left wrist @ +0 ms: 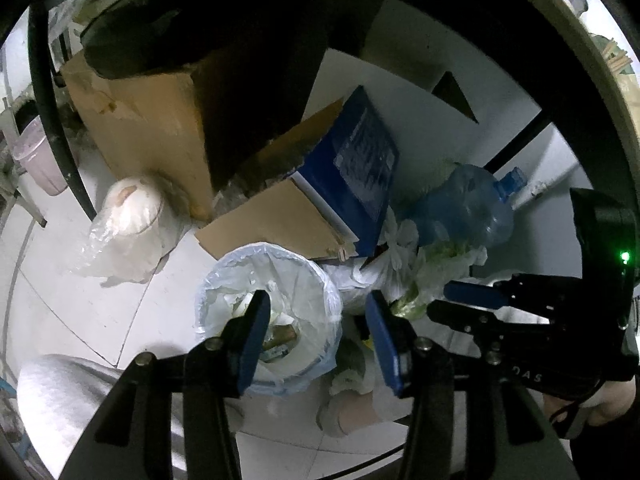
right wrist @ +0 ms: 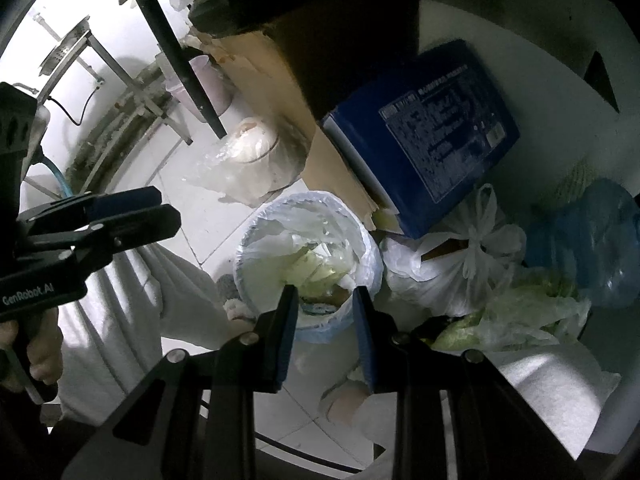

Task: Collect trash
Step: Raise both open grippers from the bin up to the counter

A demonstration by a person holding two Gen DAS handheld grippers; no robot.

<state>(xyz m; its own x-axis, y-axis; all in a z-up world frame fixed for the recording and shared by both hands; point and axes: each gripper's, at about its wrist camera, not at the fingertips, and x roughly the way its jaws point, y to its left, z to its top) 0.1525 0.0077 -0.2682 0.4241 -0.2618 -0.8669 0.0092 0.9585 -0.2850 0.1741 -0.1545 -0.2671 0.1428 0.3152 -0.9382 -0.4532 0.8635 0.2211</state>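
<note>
A small round bin lined with a pale blue bag [left wrist: 224, 276] [right wrist: 256, 240] stands on the white tiled floor and holds scraps and wrappers. My left gripper [left wrist: 318, 338] hangs open and empty above its right rim. My right gripper [right wrist: 325, 332] hangs open and empty above the bin's near rim. In the left wrist view the right gripper [left wrist: 472, 300] shows at the right edge. In the right wrist view the left gripper [right wrist: 132, 210] shows at the left, its jaws seen edge-on.
A tied white trash bag [right wrist: 460, 264], a crushed blue water bottle [left wrist: 468, 208] [right wrist: 588, 240], a blue box [left wrist: 352, 168] [right wrist: 432, 136] and brown cardboard boxes [left wrist: 148, 120] crowd behind the bin. A bagged white container [left wrist: 128, 220] [right wrist: 248, 152] lies left. My legs and feet are below.
</note>
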